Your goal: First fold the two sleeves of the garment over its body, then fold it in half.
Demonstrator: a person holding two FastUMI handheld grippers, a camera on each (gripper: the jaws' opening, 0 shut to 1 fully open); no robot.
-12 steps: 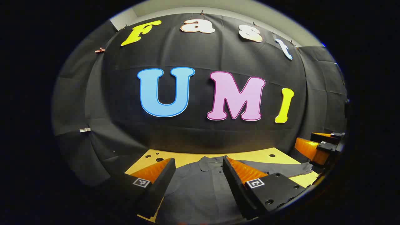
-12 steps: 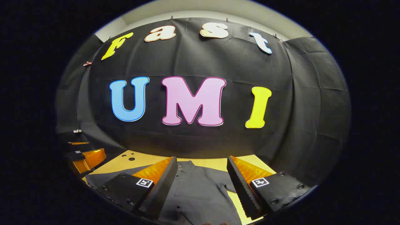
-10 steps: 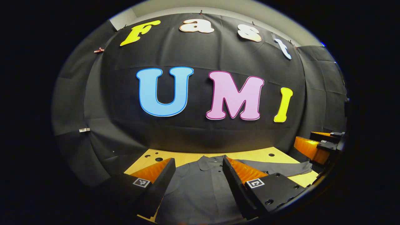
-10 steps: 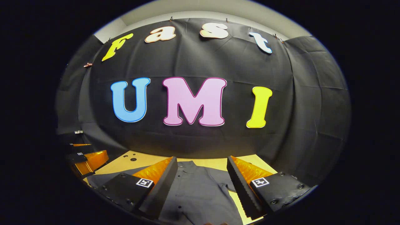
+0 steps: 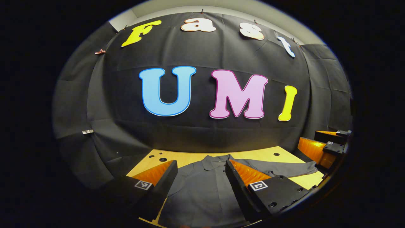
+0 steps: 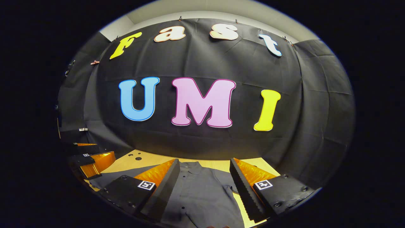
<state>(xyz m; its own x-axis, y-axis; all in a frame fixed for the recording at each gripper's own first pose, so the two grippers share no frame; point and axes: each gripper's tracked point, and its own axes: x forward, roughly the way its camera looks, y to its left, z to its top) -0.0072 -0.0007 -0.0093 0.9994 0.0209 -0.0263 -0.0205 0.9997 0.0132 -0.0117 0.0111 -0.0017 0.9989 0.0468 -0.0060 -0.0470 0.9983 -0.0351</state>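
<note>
A dark grey collared shirt [image 5: 202, 190] lies flat on a yellow table [image 5: 256, 155], collar toward the wall. One sleeve [image 5: 291, 169] stretches out to the right in the left gripper view. My left gripper [image 5: 201, 166] hangs open above the shirt's body, nothing between its fingers. In the right gripper view the same shirt [image 6: 202, 193] shows with a sleeve [image 6: 123, 177] running left, and my right gripper [image 6: 204, 164] is open above the chest. The other gripper appears at the right edge [image 5: 319, 148] of the left gripper view and at the left edge [image 6: 91, 160] of the right gripper view.
The black cloth wall [image 5: 202, 133] stands close behind the table's far edge. Small round holes [image 5: 163, 159] mark the tabletop at the back left. Bare yellow table [image 6: 152, 160] shows beside the collar.
Both views have tipped slightly, showing a little more of the shirt and table. In the right gripper view the scene has shifted to the right. Both grippers stay open.
</note>
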